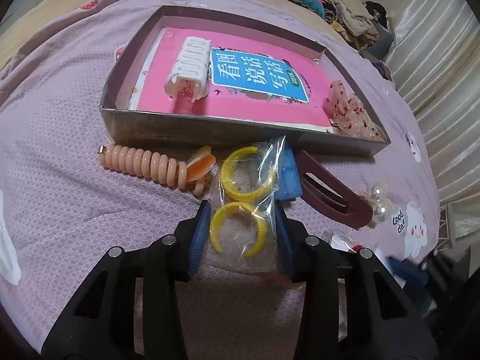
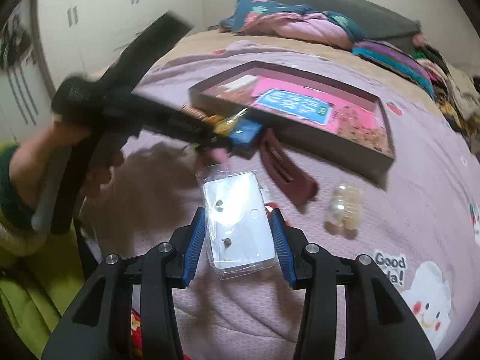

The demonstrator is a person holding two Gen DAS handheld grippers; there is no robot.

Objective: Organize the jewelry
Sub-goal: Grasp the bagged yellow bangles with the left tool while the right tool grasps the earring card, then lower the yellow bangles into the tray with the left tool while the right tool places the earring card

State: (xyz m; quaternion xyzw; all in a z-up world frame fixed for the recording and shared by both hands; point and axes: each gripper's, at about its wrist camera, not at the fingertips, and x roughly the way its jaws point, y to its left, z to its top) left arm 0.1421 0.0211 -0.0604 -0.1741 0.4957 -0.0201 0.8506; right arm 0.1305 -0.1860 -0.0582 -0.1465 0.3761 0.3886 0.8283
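Observation:
In the left wrist view my left gripper (image 1: 240, 213) stands around a clear bag of yellow hoop earrings (image 1: 243, 198), its blue pads touching the bag's sides; the bag lies on the pink bedspread. Ahead is a shallow brown box (image 1: 210, 129) holding a pink book, a white claw clip (image 1: 189, 66) and a pink speckled scrunchie (image 1: 351, 111). In the right wrist view my right gripper (image 2: 240, 219) is open around a clear bag with small stud earrings on a white card (image 2: 237, 225). The left gripper (image 2: 207, 132) shows there, blurred, near the box (image 2: 330, 144).
On the bedspread lie a peach spiral hair tie (image 1: 144, 162), an orange clip (image 1: 199, 168), a blue box (image 1: 289, 177), a maroon hair clip (image 1: 333, 189) and a pearl clip (image 1: 379, 201). Folded clothes pile along the bed's far side.

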